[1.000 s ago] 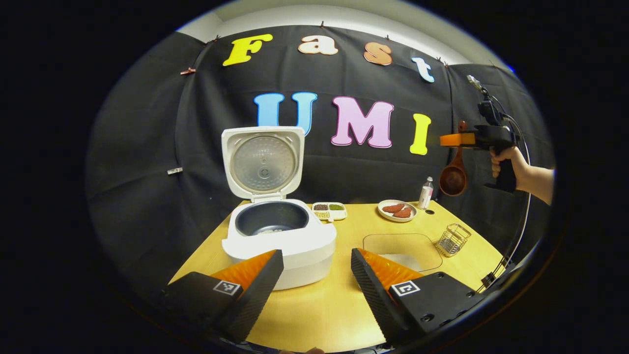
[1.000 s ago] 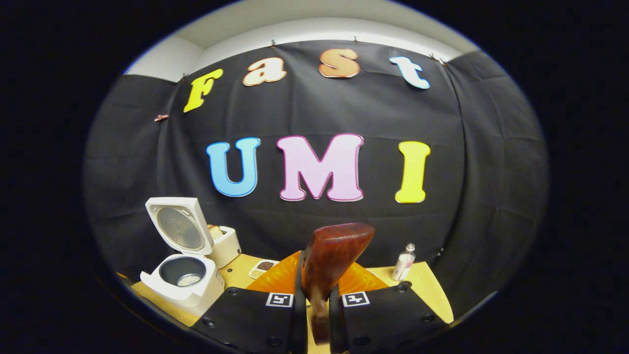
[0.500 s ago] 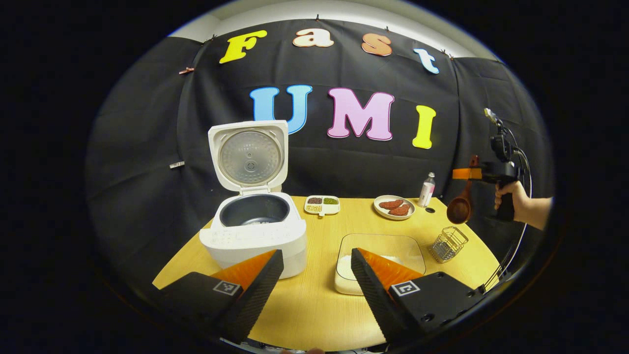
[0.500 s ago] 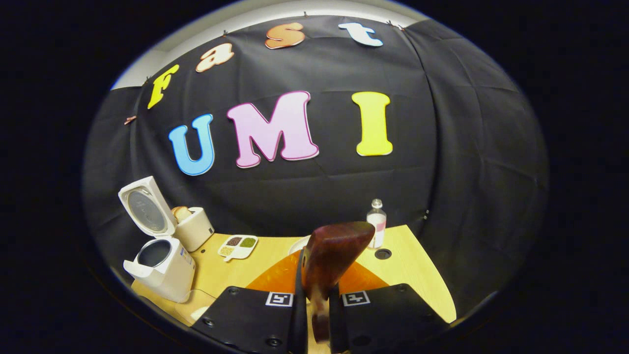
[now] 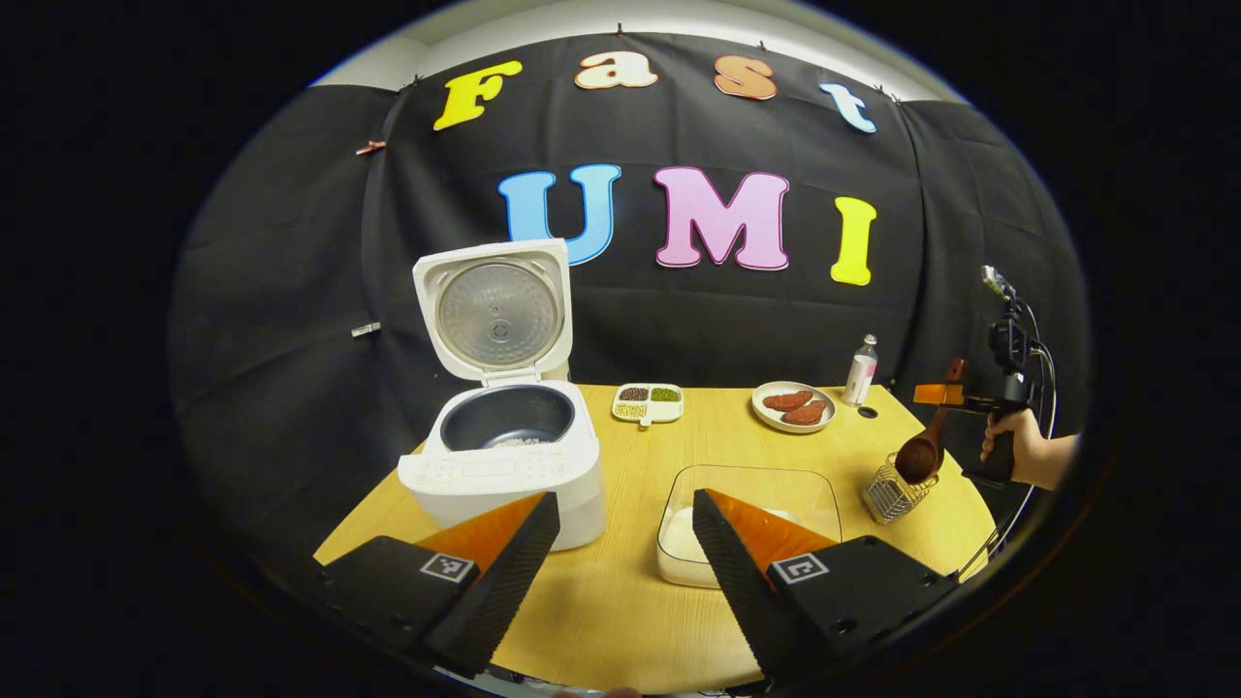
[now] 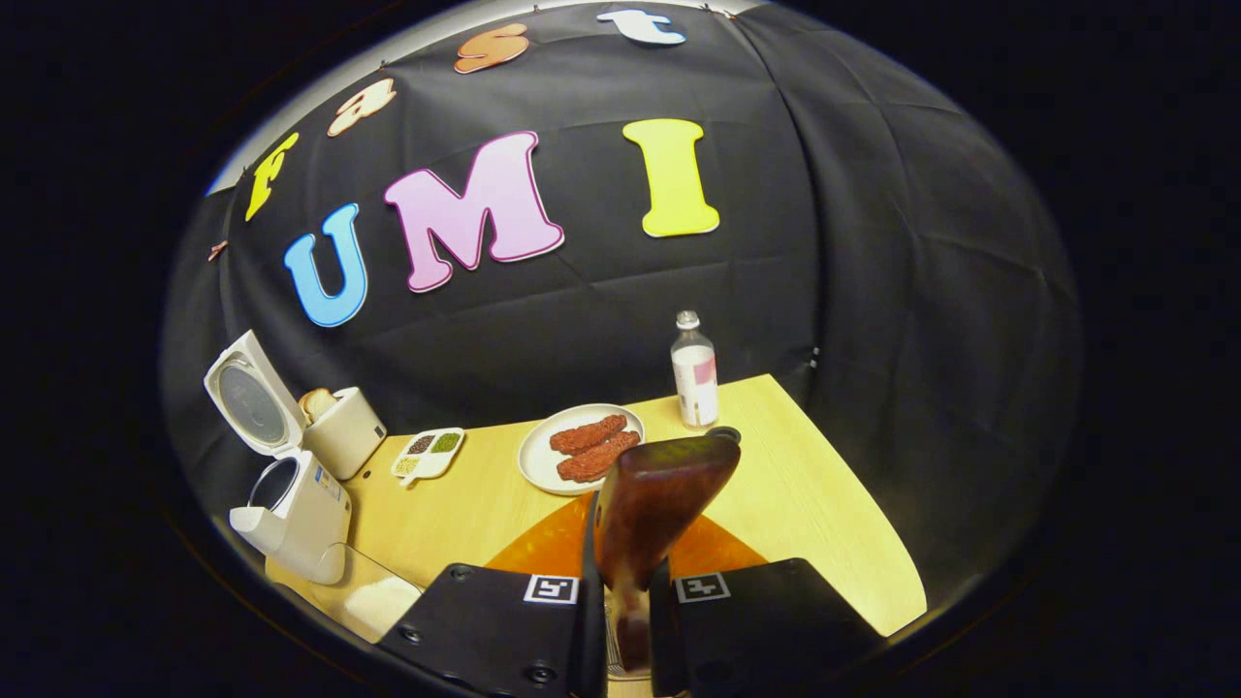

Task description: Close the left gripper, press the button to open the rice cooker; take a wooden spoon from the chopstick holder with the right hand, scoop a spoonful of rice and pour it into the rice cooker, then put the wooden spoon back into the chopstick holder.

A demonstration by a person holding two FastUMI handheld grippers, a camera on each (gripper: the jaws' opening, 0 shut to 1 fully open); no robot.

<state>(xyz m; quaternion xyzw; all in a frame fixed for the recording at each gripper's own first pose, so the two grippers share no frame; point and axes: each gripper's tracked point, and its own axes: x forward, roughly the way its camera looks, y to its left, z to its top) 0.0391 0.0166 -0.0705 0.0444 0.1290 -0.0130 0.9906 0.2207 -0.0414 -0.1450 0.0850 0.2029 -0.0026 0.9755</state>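
The white rice cooker (image 5: 504, 465) stands open at the table's left, lid up, with a little rice in its dark pot. My left gripper (image 5: 625, 562) hangs open over the table's front edge, nothing between its fingers. A clear dish of rice (image 5: 747, 509) sits just beyond it. At the far right a hand holds my right gripper (image 5: 938, 395) shut on the wooden spoon (image 5: 923, 451), whose bowl hangs at the top of the wire chopstick holder (image 5: 892, 490). In the right gripper view the spoon's handle (image 6: 652, 504) stands between the shut fingers; the cooker (image 6: 291, 499) is far left.
A plate of reddish food (image 6: 580, 448), a small bottle (image 6: 694, 373) and a divided dish of beans (image 6: 427, 452) line the table's back. A toaster with bread (image 6: 339, 431) stands behind the cooker. The table's right edge is close to the holder.
The right gripper has come down with the spoon from high over the right side to the chopstick holder's top. The left gripper has drawn back a little, staying open.
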